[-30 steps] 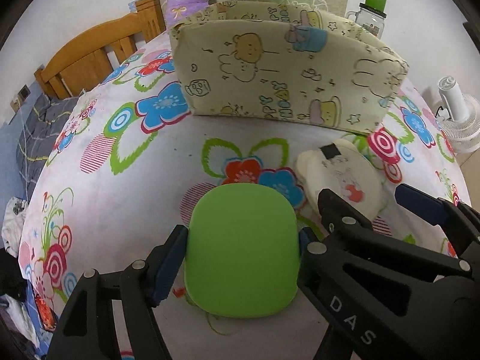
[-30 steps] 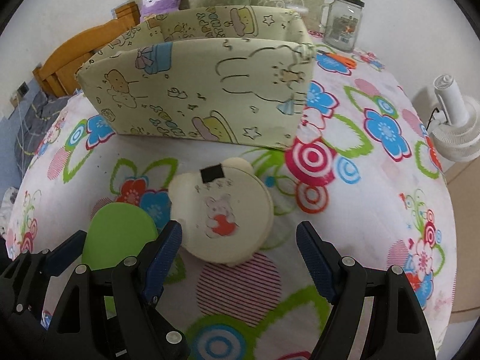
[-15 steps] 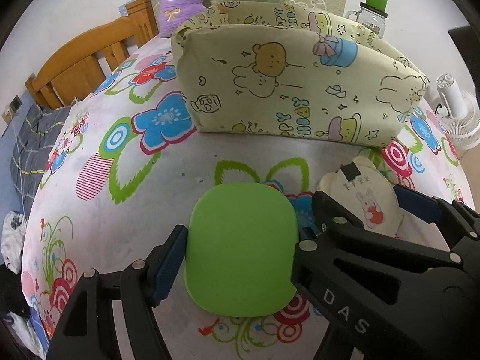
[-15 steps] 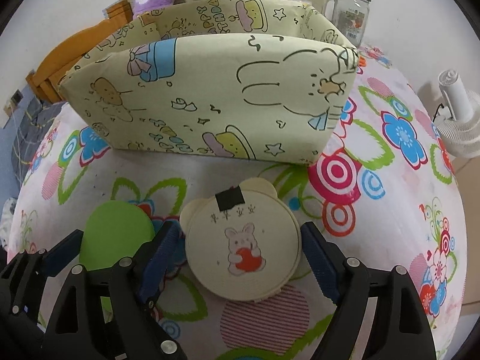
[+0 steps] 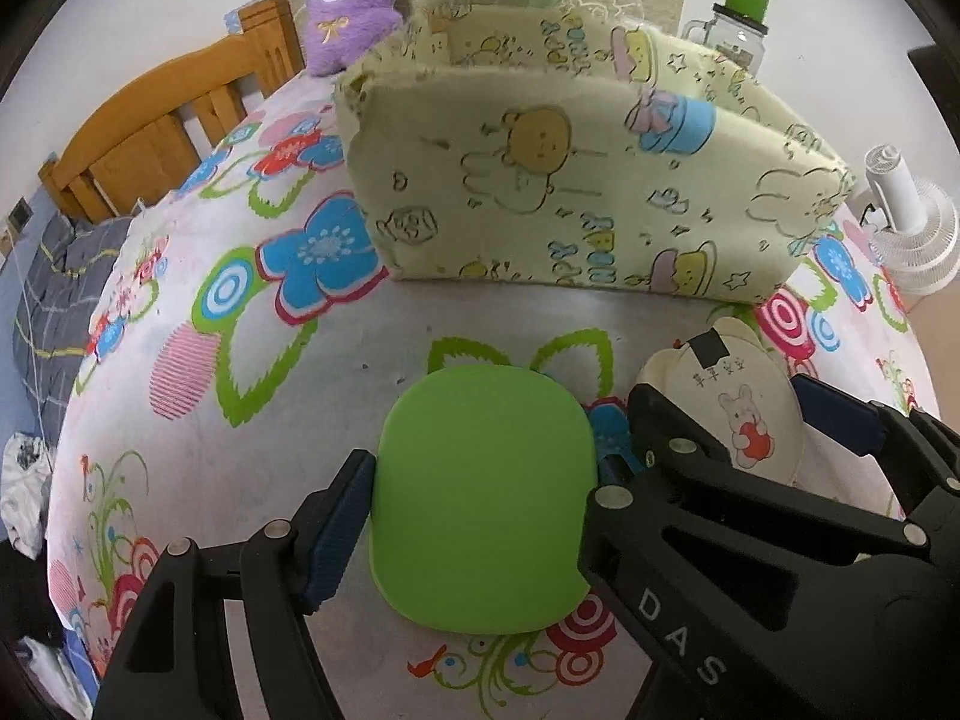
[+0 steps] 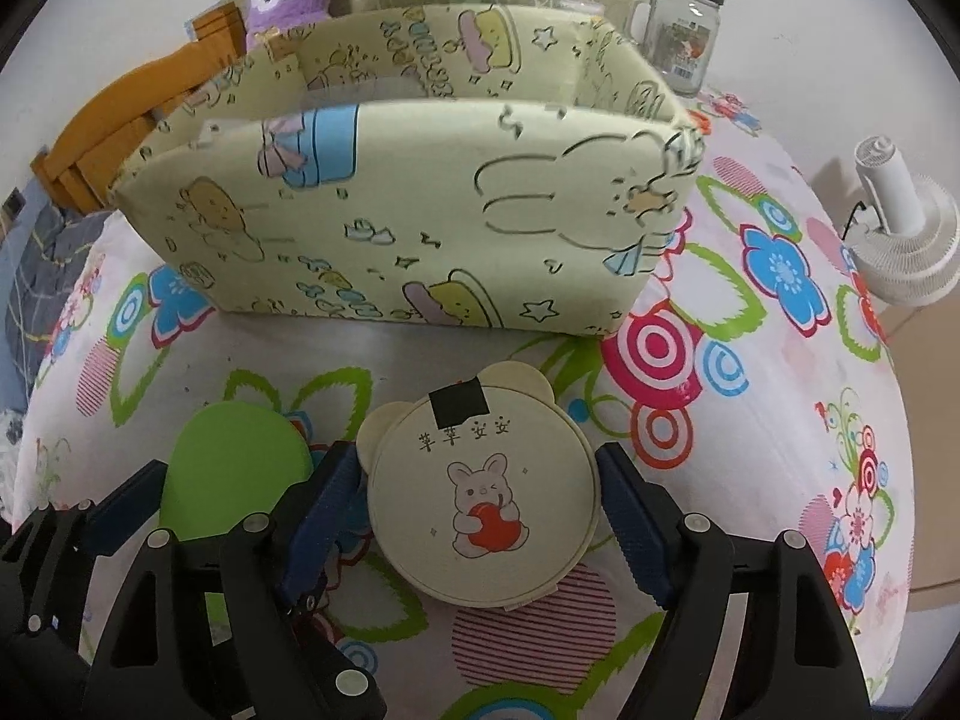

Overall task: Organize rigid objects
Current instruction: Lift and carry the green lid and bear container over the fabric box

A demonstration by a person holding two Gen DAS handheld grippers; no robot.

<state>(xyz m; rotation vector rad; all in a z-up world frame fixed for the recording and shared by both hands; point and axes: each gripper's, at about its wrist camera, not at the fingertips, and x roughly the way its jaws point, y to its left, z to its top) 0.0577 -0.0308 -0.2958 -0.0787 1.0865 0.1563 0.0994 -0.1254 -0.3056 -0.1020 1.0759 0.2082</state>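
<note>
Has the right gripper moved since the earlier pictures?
Yes. The right gripper has advanced toward the fabric box, its jaws now around the round bunny tin.

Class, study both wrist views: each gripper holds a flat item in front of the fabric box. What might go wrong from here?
1. The left gripper holds the flat green rounded-square case only by its edges; it may slip or tilt.
2. Both grippers sit side by side, so the right gripper, holding the cream bear-eared round case, could bump the left.
3. The soft cartoon-print fabric box may buckle if its wall is struck.
</note>
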